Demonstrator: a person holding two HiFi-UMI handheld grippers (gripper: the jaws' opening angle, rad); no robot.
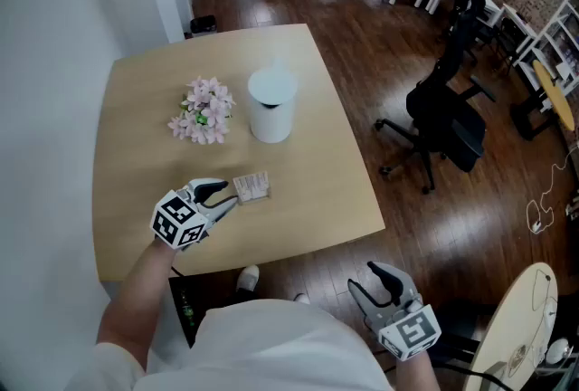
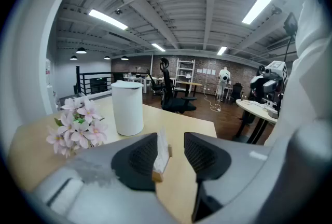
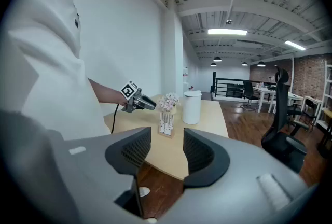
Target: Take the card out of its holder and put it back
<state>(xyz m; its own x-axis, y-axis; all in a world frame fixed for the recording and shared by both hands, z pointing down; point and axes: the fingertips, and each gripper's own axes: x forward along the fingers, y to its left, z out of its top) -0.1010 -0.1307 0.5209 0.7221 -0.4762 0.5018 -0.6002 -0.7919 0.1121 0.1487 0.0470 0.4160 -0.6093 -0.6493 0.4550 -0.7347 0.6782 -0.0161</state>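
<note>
Your left gripper [image 1: 231,197] low at desk [image 1: 312,158], jaws released, straddling card [image 1: 251,186] upright in holder [image 2: 157,176], lined up for pinch. Right gripper [image 1: 369,282] parked off desk, jaws apart, empty, out of way.

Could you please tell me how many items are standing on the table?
3: pink flowers at the left, a white canister beside them, and the card holder by the left tool.

1 card [image 2: 162,149], 1 holder [image 2: 157,176], 1 canister [image 1: 271,107], 1 bouquet [image 1: 203,111].
</note>
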